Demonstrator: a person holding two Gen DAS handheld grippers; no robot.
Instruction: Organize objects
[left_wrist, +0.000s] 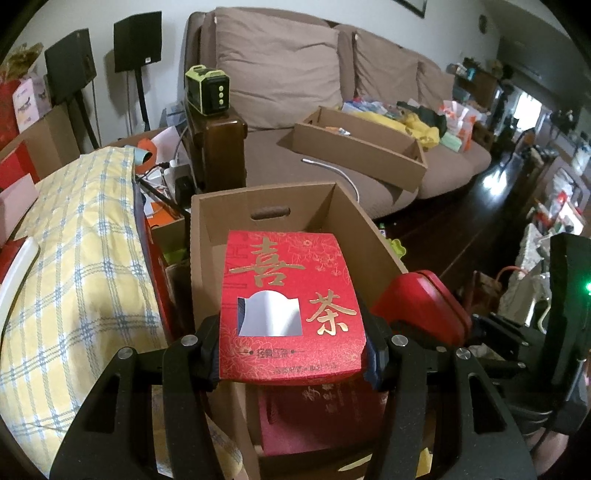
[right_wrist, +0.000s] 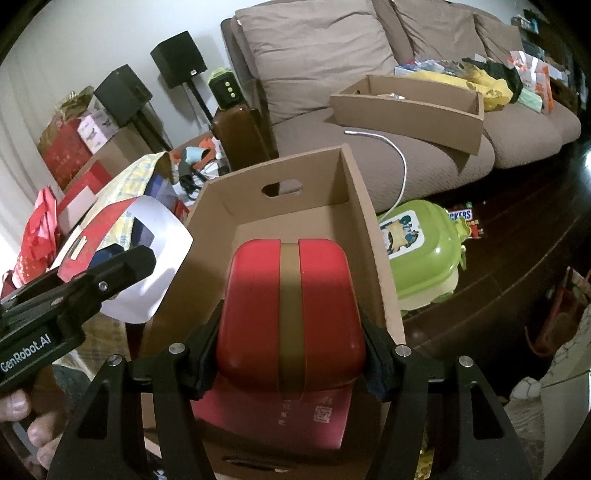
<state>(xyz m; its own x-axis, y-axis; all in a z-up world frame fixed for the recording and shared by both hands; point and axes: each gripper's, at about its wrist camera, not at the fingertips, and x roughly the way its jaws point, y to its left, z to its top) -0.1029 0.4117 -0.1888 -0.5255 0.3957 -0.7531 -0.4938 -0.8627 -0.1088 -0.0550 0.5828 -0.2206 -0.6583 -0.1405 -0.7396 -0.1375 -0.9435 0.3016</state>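
Grippers both loaded over my cardboard box (left_wrist: 207, 236): left gripper (left_wrist: 291, 354) clamps red tea box (left_wrist: 290, 302); right gripper (right_wrist: 291, 350) clamps red case (right_wrist: 290, 314) with gold band.

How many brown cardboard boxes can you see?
2 clearly. One open brown cardboard box sits under both grippers, and one long shallow cardboard box lies on the brown sofa. More may hide in the clutter at left.

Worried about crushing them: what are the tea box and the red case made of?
The tea box looks like thin printed cardboard with gold lettering and a clear window. The red case looks like smooth, slightly glossy plastic or tin, with rounded corners and a gold band.
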